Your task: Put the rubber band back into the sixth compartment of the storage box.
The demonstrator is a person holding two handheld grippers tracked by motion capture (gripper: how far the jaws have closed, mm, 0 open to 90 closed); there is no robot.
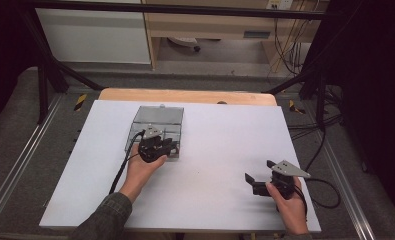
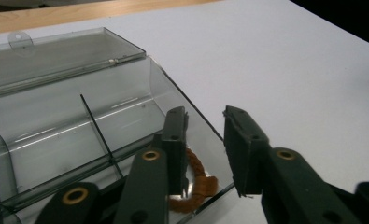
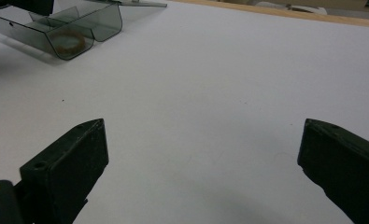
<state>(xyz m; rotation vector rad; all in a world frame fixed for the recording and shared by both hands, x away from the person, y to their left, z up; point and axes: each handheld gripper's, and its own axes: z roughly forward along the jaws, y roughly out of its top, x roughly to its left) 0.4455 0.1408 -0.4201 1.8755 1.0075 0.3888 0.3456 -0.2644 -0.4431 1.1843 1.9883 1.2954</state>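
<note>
L gripper (image 2: 205, 154) sat over the box (image 2: 79, 116) w/ jaws partly apart, band (image 2: 196, 186) loose in its corner compartment below, apparently just dropped; R gripper (image 3: 201, 172) idled wide apart.

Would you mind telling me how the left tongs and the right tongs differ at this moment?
The left tongs stand slightly apart over the corner of the clear box, above a brown cord loop; the right tongs gape wide over the bare white table. The left tongs sit far up the table, the right tongs near its front edge. Both hold nothing.
</note>
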